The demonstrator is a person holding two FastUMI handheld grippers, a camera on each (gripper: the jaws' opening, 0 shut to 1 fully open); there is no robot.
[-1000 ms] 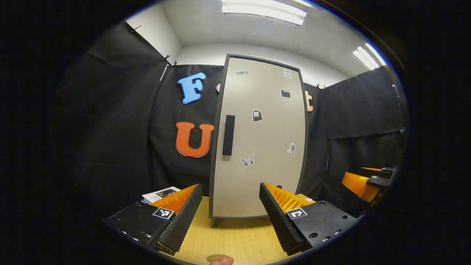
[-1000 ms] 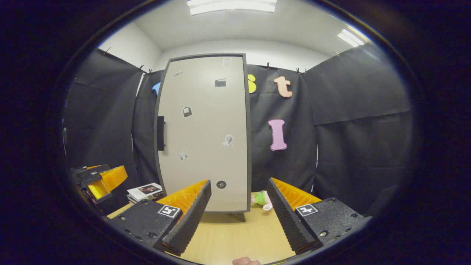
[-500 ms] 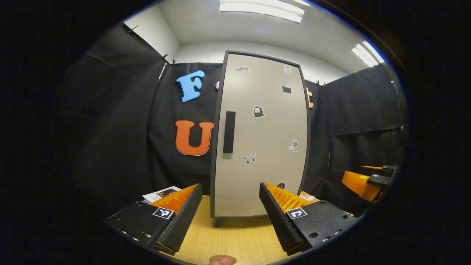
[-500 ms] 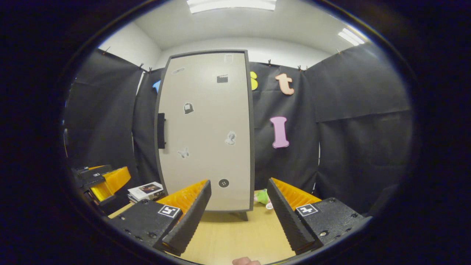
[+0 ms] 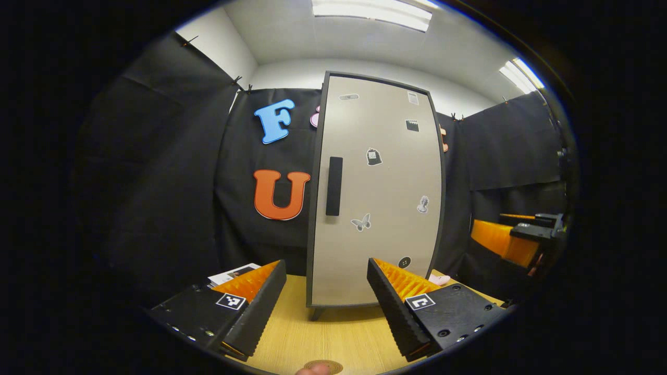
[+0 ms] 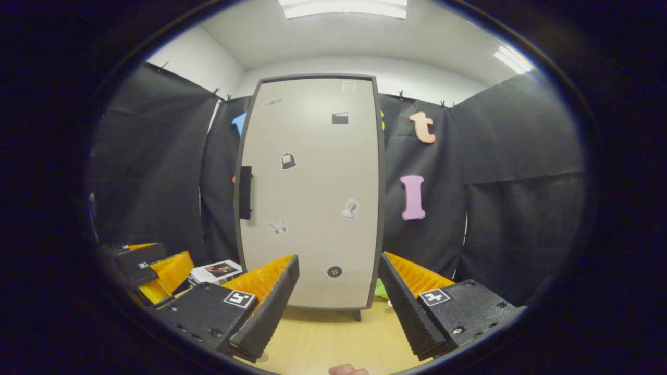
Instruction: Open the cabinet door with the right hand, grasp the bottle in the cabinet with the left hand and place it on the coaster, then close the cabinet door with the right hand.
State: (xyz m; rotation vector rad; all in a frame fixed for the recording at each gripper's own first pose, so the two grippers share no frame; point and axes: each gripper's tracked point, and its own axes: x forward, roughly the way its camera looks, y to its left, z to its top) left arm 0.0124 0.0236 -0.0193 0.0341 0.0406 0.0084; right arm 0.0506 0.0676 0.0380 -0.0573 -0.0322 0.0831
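Note:
A tall cabinet with a beige door (image 5: 380, 198) and dark frame stands on the wooden table, its door closed over whatever is inside. A dark vertical handle (image 5: 334, 186) sits near the door's left edge, also seen as the handle (image 6: 245, 192) in the right gripper view. My left gripper (image 5: 325, 302) is open, low in front of the cabinet's foot, holding nothing. A round brown coaster (image 5: 324, 365) lies on the table just below it. My right gripper (image 6: 338, 302) is open and holds nothing, facing the door (image 6: 312, 198). The right gripper (image 5: 513, 242) hangs right of the cabinet.
A stack of books (image 6: 214, 270) lies left of the cabinet. A green and pink toy (image 6: 383, 289) peeks out at the cabinet's right foot. The wooden table (image 5: 318, 338) runs from the grippers to the cabinet. The left gripper (image 6: 151, 265) hovers at left.
The cabinet has slid rightward in both views and looks slightly nearer in the right gripper view. The right gripper has risen beside the cabinet. Both grippers stay open.

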